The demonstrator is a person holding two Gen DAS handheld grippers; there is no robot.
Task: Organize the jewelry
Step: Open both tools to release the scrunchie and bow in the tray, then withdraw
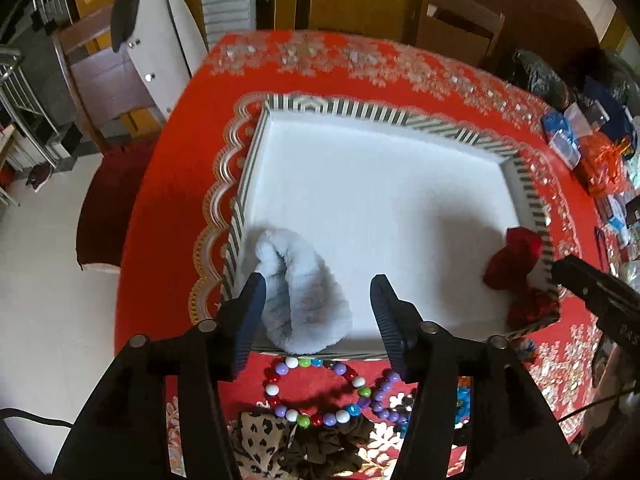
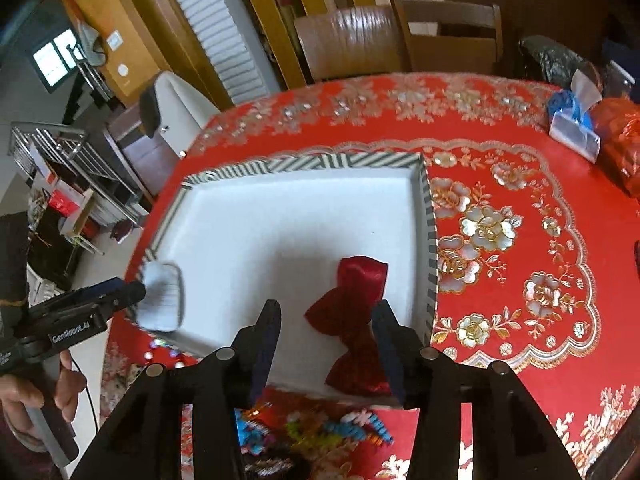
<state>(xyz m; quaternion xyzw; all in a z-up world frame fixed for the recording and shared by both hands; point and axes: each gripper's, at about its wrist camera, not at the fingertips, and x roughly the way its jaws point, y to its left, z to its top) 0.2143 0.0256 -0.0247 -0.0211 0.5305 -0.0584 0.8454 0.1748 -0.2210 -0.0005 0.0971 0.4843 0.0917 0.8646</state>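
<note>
A white tray with a striped rim (image 1: 460,132) (image 2: 430,216) sits on the red tablecloth. A fluffy grey-white scrunchie (image 1: 304,296) (image 2: 162,298) lies in its near left corner, between the fingers of my open left gripper (image 1: 318,300), which is not closed on it. A red satin bow (image 2: 352,320) (image 1: 516,268) lies in the near right corner, between the fingers of my open right gripper (image 2: 326,340). A multicoloured bead bracelet (image 1: 316,392) and a purple bead string (image 1: 384,396) lie on the cloth in front of the tray.
A leopard-print scrunchie (image 1: 260,440) and a dark brown scrunchie (image 1: 328,444) lie near the beads. Colourful hair clips (image 2: 348,430) lie before the tray. Bags and packets (image 1: 592,148) crowd the table's right side. Wooden chairs (image 2: 448,36) stand behind.
</note>
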